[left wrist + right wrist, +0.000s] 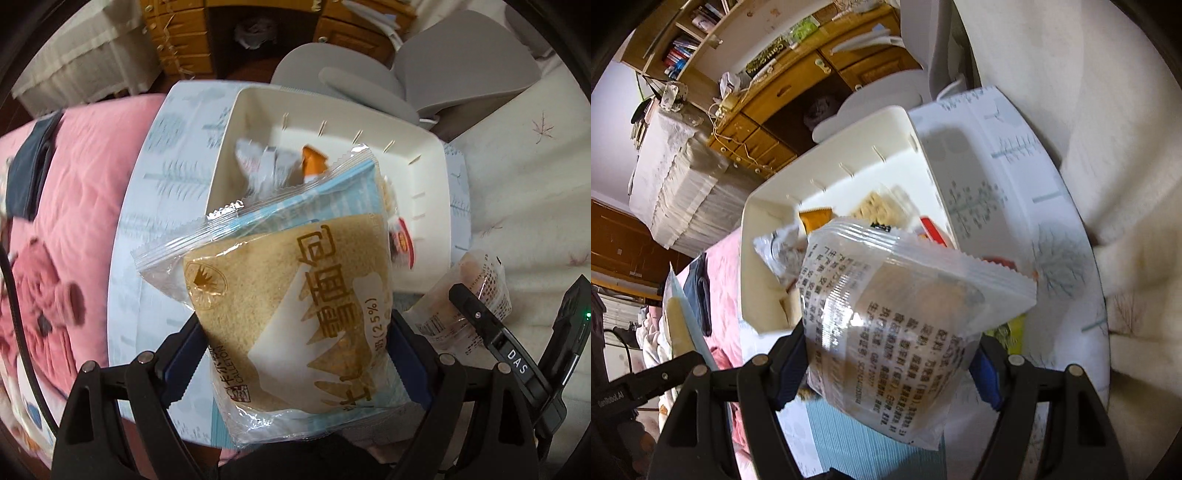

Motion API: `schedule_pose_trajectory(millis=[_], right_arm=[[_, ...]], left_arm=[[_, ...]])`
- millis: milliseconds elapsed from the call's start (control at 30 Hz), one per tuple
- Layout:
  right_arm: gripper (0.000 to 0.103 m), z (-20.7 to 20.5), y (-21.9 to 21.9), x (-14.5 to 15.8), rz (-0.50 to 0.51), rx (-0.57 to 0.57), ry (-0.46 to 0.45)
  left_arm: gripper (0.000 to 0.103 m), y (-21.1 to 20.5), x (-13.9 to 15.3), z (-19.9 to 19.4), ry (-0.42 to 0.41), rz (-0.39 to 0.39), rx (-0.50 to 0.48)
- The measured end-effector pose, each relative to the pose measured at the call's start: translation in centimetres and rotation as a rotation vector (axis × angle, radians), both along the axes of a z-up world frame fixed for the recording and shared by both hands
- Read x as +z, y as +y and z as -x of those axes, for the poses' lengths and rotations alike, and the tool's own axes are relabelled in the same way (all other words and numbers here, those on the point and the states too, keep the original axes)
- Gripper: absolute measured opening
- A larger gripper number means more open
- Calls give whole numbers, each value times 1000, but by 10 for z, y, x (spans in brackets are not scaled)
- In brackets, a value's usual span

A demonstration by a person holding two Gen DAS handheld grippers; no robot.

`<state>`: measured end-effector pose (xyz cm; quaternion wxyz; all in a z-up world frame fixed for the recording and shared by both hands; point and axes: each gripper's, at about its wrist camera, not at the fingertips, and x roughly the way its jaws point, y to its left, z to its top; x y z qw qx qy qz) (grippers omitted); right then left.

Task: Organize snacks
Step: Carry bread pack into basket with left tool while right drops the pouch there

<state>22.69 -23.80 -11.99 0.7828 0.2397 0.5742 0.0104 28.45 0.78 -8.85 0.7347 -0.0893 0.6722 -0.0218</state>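
Left gripper point(295, 354) is clamped on bread packet point(291, 295), held over white bin point(436, 177) at 12 o'clock. Right gripper point(890, 365) is clamped on clear printed snack packet point(905, 317), bin point(764, 295) at 11 o'clock.

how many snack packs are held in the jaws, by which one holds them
left gripper, bread pack: 1
right gripper, clear printed pack: 1
total held: 2
More packs lie in the white bin, too blurred to count.
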Motion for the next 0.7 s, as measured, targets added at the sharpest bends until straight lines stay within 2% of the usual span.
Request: schedule_pose_trajectory(millis=[233, 467, 500, 600, 700], right_arm=[[77, -27, 11, -7, 5, 4, -60], [78, -45, 21, -23, -5, 6, -80], [81, -48, 22, -24, -5, 3, -82], [81, -50, 23, -24, -10, -7, -117], [81, -51, 24, -20, 8, -10, -146]], left_arm=[[91, -5, -29, -38, -32, 11, -61], [91, -6, -56, -63, -43, 32, -110], [91, -6, -58, -66, -46, 28, -112], [92, -7, -60, -72, -85, -4, -129], [93, -7, -60, -76, -114, 4, -146]])
